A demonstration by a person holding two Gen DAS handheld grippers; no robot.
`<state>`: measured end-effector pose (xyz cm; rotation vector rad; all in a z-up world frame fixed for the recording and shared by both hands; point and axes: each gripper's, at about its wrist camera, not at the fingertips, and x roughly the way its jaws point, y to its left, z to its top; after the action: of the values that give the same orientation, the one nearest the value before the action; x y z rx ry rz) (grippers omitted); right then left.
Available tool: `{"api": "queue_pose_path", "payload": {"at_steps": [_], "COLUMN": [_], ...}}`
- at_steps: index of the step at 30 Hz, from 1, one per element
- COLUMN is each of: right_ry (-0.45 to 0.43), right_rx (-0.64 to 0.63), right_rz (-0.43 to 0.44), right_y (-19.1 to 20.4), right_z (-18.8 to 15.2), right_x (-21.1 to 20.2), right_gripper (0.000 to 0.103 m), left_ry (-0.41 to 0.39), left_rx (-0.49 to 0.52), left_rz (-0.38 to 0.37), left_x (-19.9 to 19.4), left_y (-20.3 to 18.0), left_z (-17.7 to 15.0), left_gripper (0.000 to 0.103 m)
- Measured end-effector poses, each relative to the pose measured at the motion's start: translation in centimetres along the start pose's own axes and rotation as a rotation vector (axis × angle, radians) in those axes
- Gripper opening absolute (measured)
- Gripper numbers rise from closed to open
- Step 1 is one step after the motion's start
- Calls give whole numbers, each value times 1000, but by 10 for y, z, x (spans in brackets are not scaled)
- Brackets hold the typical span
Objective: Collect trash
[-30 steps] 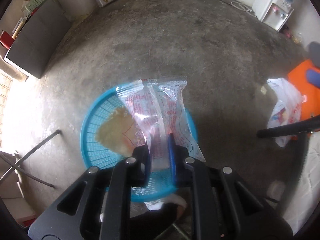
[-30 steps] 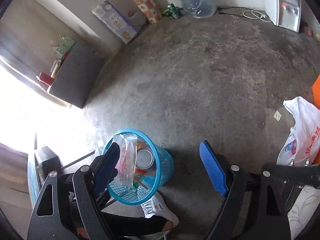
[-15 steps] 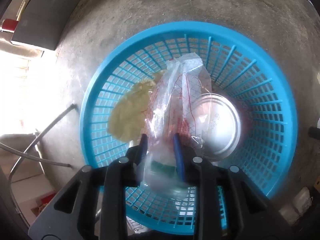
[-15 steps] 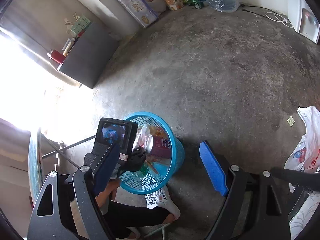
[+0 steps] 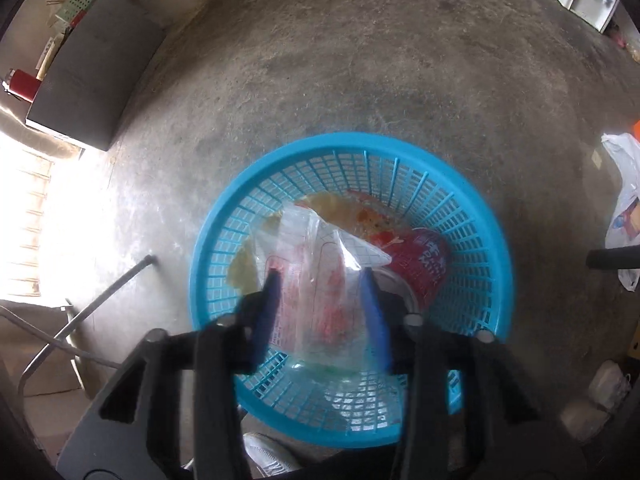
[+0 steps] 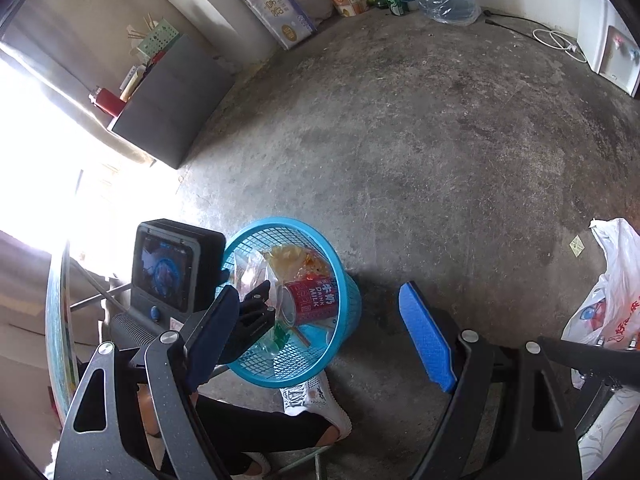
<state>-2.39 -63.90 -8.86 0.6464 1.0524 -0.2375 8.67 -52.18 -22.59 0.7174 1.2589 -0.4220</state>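
While our left hand-held gripper [image 5: 320, 296] points steeply down into the blue mesh basket [image 5: 486, 216], its blue pads stand either side of a clear plastic wrapper with red print [image 5: 316, 264]. The jaws are closing with the wrapper between them, and we cannot tell whether the pads press on it. The wrapper lies inside the basket, over a yellowish piece of trash [image 5: 248, 264] and beside a red drink-milk can [image 5: 424, 260] lying on its side. Our right hand-held gripper [image 6: 320, 328] hangs wide open above the concrete floor [image 6: 440, 140], nothing between its jaws. A white shoe [image 6: 316, 400] sits just below the basket. Farther right lies a white plastic bag [image 6: 612, 292]; a dark cabinet [image 6: 168, 108] stands by the far wall.
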Motion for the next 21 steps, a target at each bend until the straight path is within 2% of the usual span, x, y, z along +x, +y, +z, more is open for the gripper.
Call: {"api": "queue_pose_path", "payload": {"at_steps": [2, 4, 5, 7, 9, 10, 14, 16, 18, 21], "right_ry": [-9, -21, -26, -37, -44, -46, -65, -73, -76, -74], "right_rx": [-2, -1, 1, 8, 17, 20, 5, -1, -16, -30], "right_rz": [-1, -4, -3, -7, -7, -7, -26, -29, -51, -66], "right_y": [0, 0, -1, -4, -6, -7, -5, -4, -3, 0], "right_z": [1, 2, 4, 5, 6, 7, 8, 9, 9, 8], "right_x": [-2, -5, -7, -10, -12, -12, -15, -17, -16, -14], "right_gripper": [80, 80, 80, 80, 80, 80, 80, 80, 80, 80], "left_ry": [82, 138, 154, 152, 115, 85, -69, -112, -136, -139], "left_rx": [-28, -45, -47, -73, -54, -25, 98, 178, 235, 255], "left_rz": [-6, 42, 66, 58, 57, 62, 40, 66, 85, 25], "left_x": [27, 52, 58, 52, 35, 23, -36, -56, -68, -82], "left_y": [6, 15, 21, 26, 23, 20, -4, -20, -31, -34], "left_z": [2, -3, -7, -10, -10, -10, -11, -18, -26, -28], "left_gripper": [17, 16, 16, 16, 17, 21, 48, 56, 57, 57]}}
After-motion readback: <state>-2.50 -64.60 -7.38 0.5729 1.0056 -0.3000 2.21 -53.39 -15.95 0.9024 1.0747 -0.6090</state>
